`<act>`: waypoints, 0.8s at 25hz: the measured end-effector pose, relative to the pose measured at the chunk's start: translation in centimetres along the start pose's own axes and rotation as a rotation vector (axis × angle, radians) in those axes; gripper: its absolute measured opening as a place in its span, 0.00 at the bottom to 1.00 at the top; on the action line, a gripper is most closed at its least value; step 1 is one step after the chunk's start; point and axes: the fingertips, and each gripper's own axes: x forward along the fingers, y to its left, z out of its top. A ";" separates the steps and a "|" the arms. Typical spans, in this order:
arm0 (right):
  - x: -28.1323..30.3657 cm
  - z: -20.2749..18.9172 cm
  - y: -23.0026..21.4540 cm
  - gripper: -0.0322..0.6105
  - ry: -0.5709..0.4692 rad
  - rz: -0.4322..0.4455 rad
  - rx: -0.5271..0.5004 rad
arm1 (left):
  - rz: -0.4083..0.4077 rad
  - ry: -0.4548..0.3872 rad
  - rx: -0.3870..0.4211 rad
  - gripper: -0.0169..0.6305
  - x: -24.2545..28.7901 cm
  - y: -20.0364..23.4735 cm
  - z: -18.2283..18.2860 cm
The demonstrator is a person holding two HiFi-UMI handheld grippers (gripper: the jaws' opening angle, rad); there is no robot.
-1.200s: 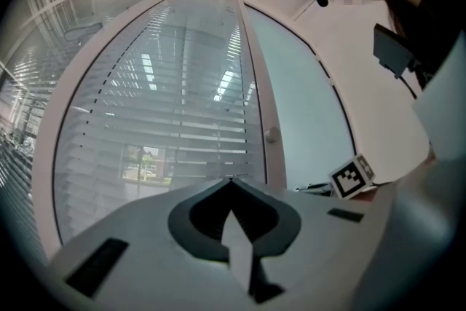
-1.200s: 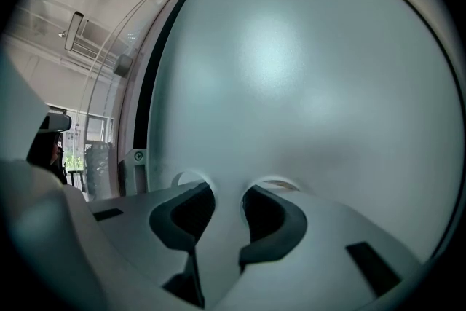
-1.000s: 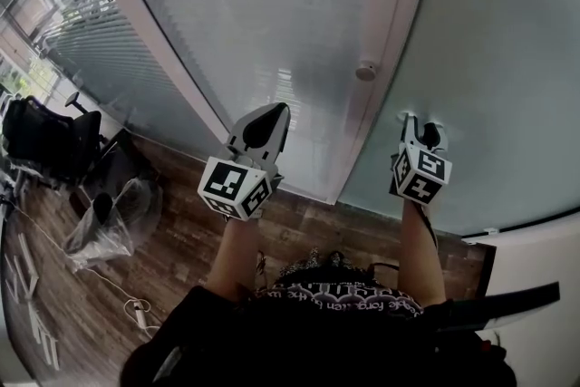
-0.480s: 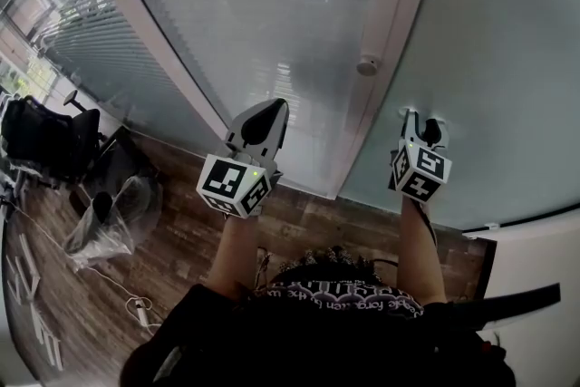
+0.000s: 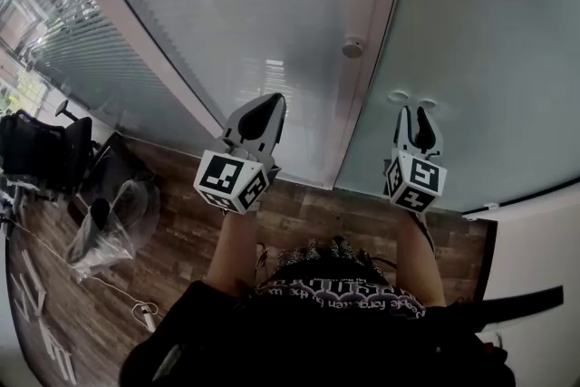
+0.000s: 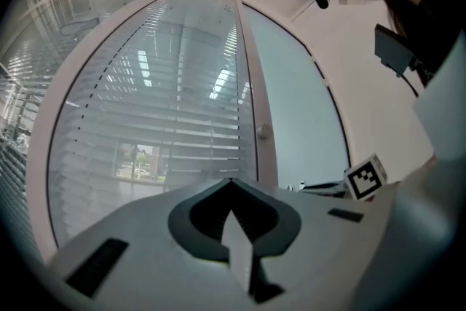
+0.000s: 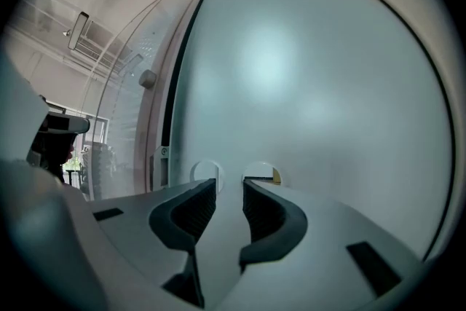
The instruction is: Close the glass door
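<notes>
Left tongs (image 5: 270, 101): just left of the pale vertical door post (image 5: 367, 14). The left gripper view shows the jaws closed tip to tip, with nothing in them.
Right tongs (image 5: 417, 115): just right of the post. The right gripper view shows a narrow gap between the jaws, with nothing in it.
Frosted glass door (image 5: 489, 50): right of the post, straight ahead of the right tongs.
Two round fittings (image 7: 206, 172): on the door glass, just past the tips of the right tongs. No view shows whether the tips touch them.
Dark strip (image 7: 175, 84): between the door's edge and the post, seen only in the right gripper view.
Small round knob (image 5: 352, 48): on the post, beyond both tongs.
Glass panel with horizontal blinds (image 6: 160, 98): left of the post. The slats are sharpest in the left gripper view.
Brown wooden floor (image 5: 299, 213): at the foot of the post, seen only in the head view.
Clear plastic bag (image 5: 109, 227) and black office chair (image 5: 41, 145): on the floor, well left of the post, seen only in the head view.
</notes>
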 end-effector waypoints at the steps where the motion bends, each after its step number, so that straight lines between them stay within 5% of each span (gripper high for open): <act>1: -0.6 0.3 0.1 0.23 -0.017 0.009 -0.004 | -0.007 0.000 0.000 0.03 0.1 -0.3 -0.1; 8: -3.7 4.9 0.9 0.06 -0.123 0.061 -0.051 | -0.027 -0.006 -0.004 0.03 -0.2 -1.2 0.5; 20: -5.9 6.0 3.1 0.05 -0.118 0.151 -0.064 | -0.033 -0.014 0.020 0.03 -0.5 -2.2 0.6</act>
